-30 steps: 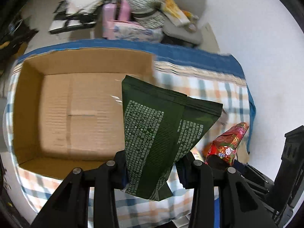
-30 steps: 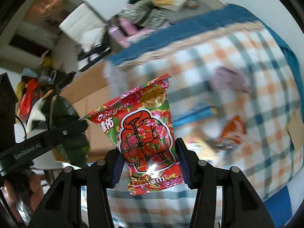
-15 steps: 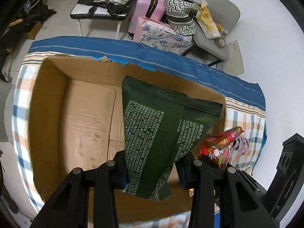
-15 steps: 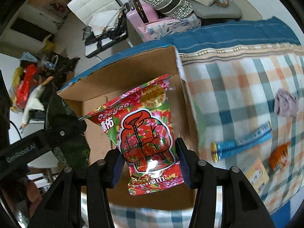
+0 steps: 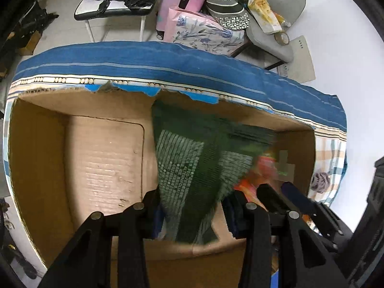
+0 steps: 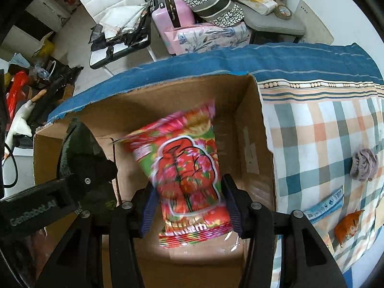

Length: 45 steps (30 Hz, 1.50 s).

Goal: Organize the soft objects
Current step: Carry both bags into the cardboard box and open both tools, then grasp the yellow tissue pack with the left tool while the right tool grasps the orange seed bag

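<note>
1. The left gripper (image 5: 192,213) has its jaws parted wider than the dark green foil snack bag with white print (image 5: 192,168) that stands between them. The bag is motion-blurred and gaps show on both sides of it, so I judge it released and dropping, though a last touch at its lower left edge cannot be ruled out.
2. The right gripper (image 6: 189,213) is likewise spread, with the red flowered snack packet (image 6: 187,175) blurred and tilted between its blue pads (image 6: 147,212). I read this too as let go, falling clear of the pads.
3. Both packs hang over the open brown cardboard box (image 5: 43,168), the green one near the box's middle, the red one toward its right wall, just beside each other.
4. To do this step well, keep both grippers wide and level over the box floor until the packs settle, then lift straight up so no finger drags a bag back over the rim.
5. Farther right, on the checked tablecloth (image 6: 312,132), lie a crumpled grey-purple cloth (image 6: 363,165), a light blue flat sachet (image 6: 324,206) and a small orange packet (image 6: 348,225), well apart from the box and likely next to gather.
6. Beyond the table stand a pink suitcase (image 6: 172,16) and a grey chair (image 5: 276,12) piled with bags.
</note>
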Each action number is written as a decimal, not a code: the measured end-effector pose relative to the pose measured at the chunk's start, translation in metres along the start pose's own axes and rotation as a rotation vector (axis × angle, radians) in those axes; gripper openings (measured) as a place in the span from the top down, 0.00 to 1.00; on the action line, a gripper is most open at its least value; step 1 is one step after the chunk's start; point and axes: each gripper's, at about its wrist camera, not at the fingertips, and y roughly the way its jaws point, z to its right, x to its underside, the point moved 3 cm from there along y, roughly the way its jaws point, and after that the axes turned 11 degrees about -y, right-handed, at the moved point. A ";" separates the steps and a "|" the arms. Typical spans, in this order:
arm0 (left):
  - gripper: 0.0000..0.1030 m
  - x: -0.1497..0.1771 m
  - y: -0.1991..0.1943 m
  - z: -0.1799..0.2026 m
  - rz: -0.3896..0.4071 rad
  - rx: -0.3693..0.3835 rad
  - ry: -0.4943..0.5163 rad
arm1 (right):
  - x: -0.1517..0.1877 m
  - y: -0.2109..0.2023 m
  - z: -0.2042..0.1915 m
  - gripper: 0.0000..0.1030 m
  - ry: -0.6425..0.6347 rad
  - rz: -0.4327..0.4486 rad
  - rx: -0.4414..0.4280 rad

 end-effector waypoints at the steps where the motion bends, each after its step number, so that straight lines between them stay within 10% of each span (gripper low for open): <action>1: 0.55 -0.001 0.000 -0.001 0.007 -0.013 0.002 | -0.001 0.000 0.000 0.47 0.000 0.007 -0.002; 8: 0.12 0.002 -0.016 -0.006 0.110 -0.137 0.058 | -0.002 -0.010 0.002 0.25 -0.011 0.021 0.017; 15: 0.06 0.027 -0.040 -0.016 0.189 -0.153 0.076 | 0.018 -0.023 0.001 0.00 -0.046 0.019 0.032; 45: 0.06 0.179 -0.164 -0.016 0.486 -0.223 0.101 | 0.138 -0.180 -0.023 0.00 -0.152 0.238 0.029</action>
